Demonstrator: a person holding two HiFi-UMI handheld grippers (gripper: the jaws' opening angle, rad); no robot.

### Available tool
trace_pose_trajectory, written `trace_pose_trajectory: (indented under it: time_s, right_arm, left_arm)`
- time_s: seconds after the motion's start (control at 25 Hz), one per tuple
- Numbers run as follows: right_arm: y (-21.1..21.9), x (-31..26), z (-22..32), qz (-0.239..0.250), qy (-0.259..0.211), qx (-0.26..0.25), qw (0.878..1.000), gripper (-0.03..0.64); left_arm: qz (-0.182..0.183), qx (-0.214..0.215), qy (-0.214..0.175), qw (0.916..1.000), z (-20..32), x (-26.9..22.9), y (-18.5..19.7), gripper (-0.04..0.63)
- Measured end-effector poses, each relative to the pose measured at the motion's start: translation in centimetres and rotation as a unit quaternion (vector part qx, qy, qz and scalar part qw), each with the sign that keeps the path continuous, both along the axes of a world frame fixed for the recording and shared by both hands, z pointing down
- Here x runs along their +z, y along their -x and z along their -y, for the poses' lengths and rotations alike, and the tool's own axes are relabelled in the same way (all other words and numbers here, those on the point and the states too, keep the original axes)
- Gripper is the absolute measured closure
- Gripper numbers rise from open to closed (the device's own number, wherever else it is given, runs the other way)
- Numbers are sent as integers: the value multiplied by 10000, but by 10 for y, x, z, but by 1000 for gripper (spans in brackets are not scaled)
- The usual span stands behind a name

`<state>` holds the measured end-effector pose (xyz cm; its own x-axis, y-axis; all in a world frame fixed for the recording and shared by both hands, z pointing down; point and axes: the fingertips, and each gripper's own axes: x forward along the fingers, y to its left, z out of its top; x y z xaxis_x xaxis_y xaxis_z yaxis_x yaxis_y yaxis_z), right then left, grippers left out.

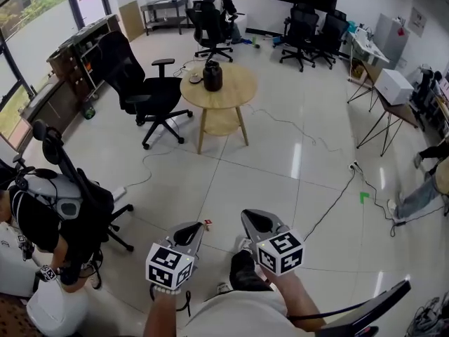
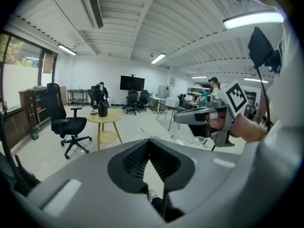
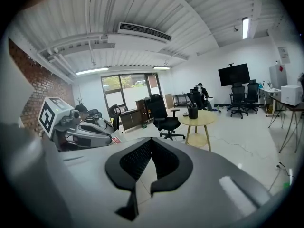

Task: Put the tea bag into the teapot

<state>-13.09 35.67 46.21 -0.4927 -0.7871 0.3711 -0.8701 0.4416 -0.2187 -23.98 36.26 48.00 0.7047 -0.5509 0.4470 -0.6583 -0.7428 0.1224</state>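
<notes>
- Well, two grippers in all: left gripper [image 1: 198, 227] and right gripper [image 1: 248, 217], side by side, held low and close to the person's body, tips toward the far end of the room.
- Two marker cubes, one on each gripper.
- One tea bag [image 1: 206, 223]: a tiny red and white bit, poking out at the very tip of the left gripper, on the side next to the right gripper.
- Left jaws pressed together at the tip, pinching the tea bag.
- Right jaws also closed at the tip, nothing held, just a peek of floor [image 1: 280, 160] in the small gap behind the tip.
- Too small to tell the tea bag's long side or pointing direction.
- One teapot [image 1: 212, 76]: dark, standing upright on one round wooden worktop [image 1: 237, 88].
- Worktop and teapot straight ahead across the shiny floor, well apart from both grippers.
- Tea bag up at the gripper tip, far from the teapot.
- One small pale thing just beside the teapot, too small to name.
- One black chair [image 1: 144, 93] just beside the worktop, on its left.
- Two other people: one seated person [image 1: 38, 216] near the bottom left, one more person [image 1: 219, 2] far at the back of the room.
</notes>
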Motion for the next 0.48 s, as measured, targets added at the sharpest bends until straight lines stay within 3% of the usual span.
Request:
trace_pose_trajectory:
  time_s: [0.48]
  right_arm:
    - [-94,-20,153,46,-266,73,9996,629]
  left_arm:
    - [32,-11,-282,9996,154,-21,-89,581]
